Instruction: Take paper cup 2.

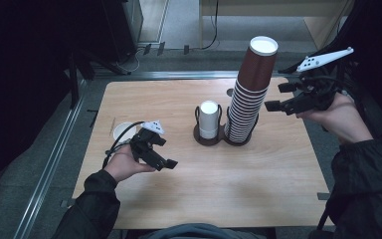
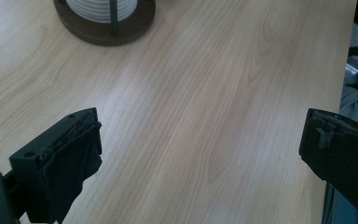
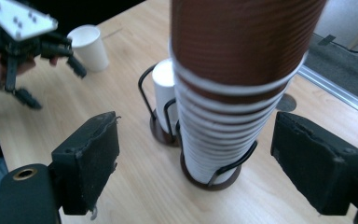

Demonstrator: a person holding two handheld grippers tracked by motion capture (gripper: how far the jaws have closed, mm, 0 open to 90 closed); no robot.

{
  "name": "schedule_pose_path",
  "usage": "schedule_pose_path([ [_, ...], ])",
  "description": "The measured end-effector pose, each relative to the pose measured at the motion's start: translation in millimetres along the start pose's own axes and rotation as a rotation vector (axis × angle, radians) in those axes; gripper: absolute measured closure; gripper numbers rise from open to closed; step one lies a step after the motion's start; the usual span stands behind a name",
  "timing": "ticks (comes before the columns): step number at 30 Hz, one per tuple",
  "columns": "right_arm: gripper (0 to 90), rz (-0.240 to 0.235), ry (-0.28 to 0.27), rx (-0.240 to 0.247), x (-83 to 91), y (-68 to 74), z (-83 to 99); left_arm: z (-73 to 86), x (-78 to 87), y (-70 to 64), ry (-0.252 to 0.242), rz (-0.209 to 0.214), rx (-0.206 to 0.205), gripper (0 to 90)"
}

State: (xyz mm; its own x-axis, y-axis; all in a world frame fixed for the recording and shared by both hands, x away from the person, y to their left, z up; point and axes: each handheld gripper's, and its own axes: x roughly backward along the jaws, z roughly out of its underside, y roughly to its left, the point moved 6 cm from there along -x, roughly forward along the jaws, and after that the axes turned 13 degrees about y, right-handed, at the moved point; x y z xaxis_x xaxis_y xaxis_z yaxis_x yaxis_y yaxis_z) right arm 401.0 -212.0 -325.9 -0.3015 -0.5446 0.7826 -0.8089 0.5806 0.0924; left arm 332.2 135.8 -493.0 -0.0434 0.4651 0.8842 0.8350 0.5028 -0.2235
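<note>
A tall stack of upturned brown paper cups [image 1: 251, 94] stands in a dark two-slot wire holder [image 1: 214, 139] at mid-table. A short stack of white cups [image 1: 209, 119] fills the holder's other slot. My right gripper [image 1: 277, 96] is open, held in the air just right of the tall stack and not touching it. In the right gripper view the brown stack [image 3: 233, 56] rises ahead between the wide-apart jaws of the right gripper [image 3: 196, 149]. My left gripper [image 1: 165, 152] is open over bare wood left of the holder. A single white cup [image 1: 122, 130] stands behind it.
The wooden table [image 1: 258, 179] has bare wood across its near half. The left gripper view shows the holder's base [image 2: 105, 28] at top and the table's edge at right. The right gripper view shows the loose white cup [image 3: 89, 45] and the left gripper [image 3: 51, 83] beyond.
</note>
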Motion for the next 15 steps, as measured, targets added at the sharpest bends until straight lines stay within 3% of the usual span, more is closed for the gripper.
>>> schedule_pose_path([
  [8,14.4,0.023,-0.017,0.007,4.6,-12.0,-25.9,1.9,-3.2,-5.8,0.015,-0.001,-0.015,0.0],
  [15,13.8,0.001,-0.048,0.006,4.3,-13.7,-45.9,0.7,-7.2,-8.2,0.01,0.015,-0.017,0.0],
])
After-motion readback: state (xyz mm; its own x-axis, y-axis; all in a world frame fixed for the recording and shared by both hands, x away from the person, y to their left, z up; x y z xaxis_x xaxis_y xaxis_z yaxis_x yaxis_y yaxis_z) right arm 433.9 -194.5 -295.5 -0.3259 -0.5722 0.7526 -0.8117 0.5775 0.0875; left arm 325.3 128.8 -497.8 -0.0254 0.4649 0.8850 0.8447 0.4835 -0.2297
